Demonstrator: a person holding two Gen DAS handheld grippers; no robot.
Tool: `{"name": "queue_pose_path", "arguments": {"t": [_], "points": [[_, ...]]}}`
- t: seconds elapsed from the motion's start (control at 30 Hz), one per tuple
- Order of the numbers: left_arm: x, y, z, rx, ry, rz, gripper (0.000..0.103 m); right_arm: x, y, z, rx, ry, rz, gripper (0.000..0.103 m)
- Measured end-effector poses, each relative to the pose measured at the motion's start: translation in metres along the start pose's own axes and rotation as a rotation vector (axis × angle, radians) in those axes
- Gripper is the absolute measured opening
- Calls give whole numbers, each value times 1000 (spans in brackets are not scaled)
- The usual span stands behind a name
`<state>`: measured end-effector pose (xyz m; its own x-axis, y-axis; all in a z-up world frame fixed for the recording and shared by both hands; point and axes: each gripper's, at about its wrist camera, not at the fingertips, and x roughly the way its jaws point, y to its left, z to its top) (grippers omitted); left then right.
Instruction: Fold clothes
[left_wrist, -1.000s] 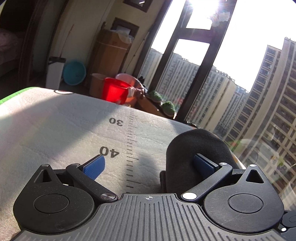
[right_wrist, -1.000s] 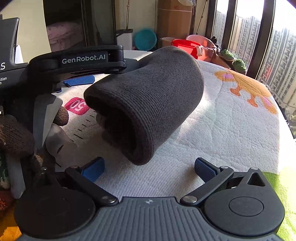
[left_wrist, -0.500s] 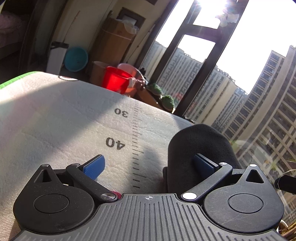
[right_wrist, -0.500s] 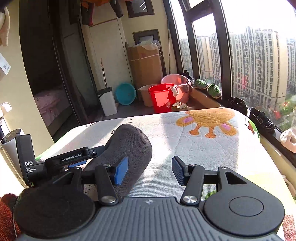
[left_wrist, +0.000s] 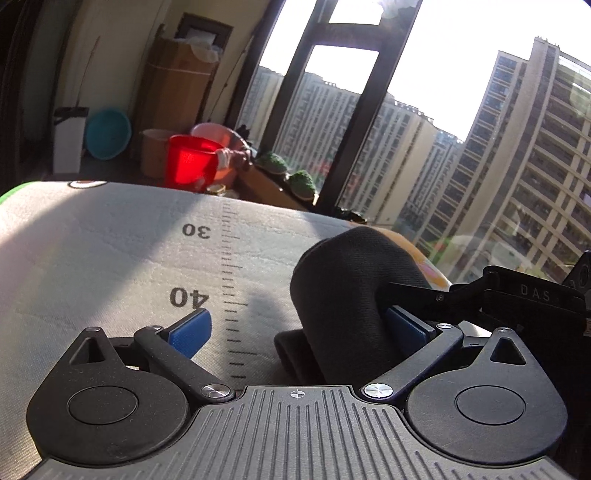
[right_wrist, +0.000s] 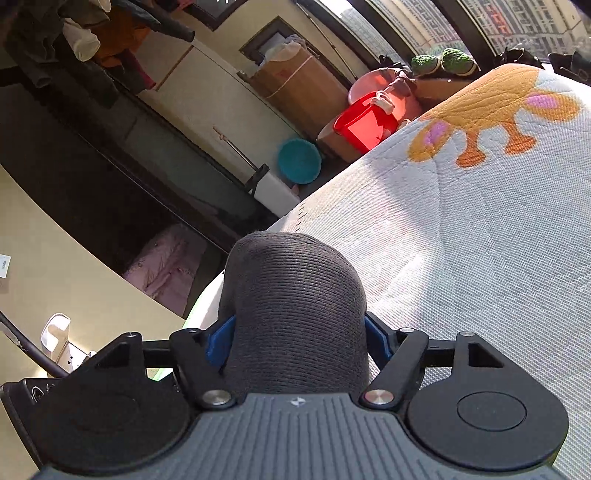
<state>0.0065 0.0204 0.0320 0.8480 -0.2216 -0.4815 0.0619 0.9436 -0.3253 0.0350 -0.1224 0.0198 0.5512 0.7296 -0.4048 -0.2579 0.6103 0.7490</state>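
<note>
garment: a dark grey ribbed knit hat (right_wrist: 295, 314), rolled into a thick bundle, is held just above the white quilted mat with a printed ruler scale (left_wrist: 110, 266).
right gripper (right_wrist: 295, 332): the jaws are pressed in on both sides of the knit roll.
left gripper (left_wrist: 295, 328): the jaws are spread wide; only one blue pad touches the knit.
step: judged as a handover mid-fold.
next: the left gripper is to be drawn clear, then the roll laid flat.

Hat (right_wrist: 295, 314) dark ribbed knit, matt; mat (right_wrist: 461, 258) quilted cloth; bucket (left_wrist: 188, 162) glossy plastic
</note>
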Motion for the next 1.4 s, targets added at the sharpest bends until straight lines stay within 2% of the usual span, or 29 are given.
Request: {"name": "queue_pose_path", "arguments": {"t": [0.07, 0.2, 0.3, 0.43, 0.53, 0.57, 0.6, 0.67, 0.73, 0.77, 0.87, 0.93, 0.97, 1.07, 1.17, 1.23, 1.33, 1.4], "points": [[10, -11, 7, 35, 1, -7, 103, -7, -4, 6, 6, -34, -9, 64], [29, -34, 16, 119, -13, 2, 103, -19, -4, 15, -82, -126, -74, 64], [44, -44, 13, 162, 10, 26, 102, -14, -7, 16, -143, -122, -158, 68], [40, -35, 6, 107, 11, -3, 103, -28, 2, 10, -188, -154, -191, 78], [27, -28, 4, 108, -4, 18, 103, -52, 20, -2, -278, -232, -230, 78], [23, -26, 4, 112, -9, 25, 103, -61, 26, -5, -309, -259, -244, 76], [20, -23, 3, 112, -12, 30, 103, -69, 32, -9, -339, -286, -257, 64], [18, -19, 2, 97, -9, 32, 103, -79, 43, -12, -381, -330, -271, 51], [19, -16, 2, 79, -3, 31, 103, -77, 50, -7, -388, -355, -263, 49], [19, -17, 2, 80, -2, 32, 103, -71, 53, -3, -392, -350, -254, 49], [22, -28, -1, 148, -23, 44, 103, -26, 50, 6, -401, -196, -323, 49], [28, -32, 1, 170, -27, 68, 103, -4, 39, 3, -406, -189, -383, 53], [30, -31, 2, 164, -24, 72, 103, -4, 34, 4, -375, -190, -376, 56], [26, -29, 1, 166, -21, 45, 103, -22, 24, 6, -268, -195, -306, 57], [26, -23, 1, 123, -14, 35, 103, -45, 18, -3, -207, -190, -222, 61], [27, -17, 2, 75, 1, 12, 103, -54, 12, -15, -166, -151, -162, 78], [30, -12, 3, 11, 28, -28, 103, -42, 3, -28, -129, -86, -151, 77], [27, -13, 4, 21, 30, -15, 103, -34, -2, -31, -94, -69, -131, 70]]}}
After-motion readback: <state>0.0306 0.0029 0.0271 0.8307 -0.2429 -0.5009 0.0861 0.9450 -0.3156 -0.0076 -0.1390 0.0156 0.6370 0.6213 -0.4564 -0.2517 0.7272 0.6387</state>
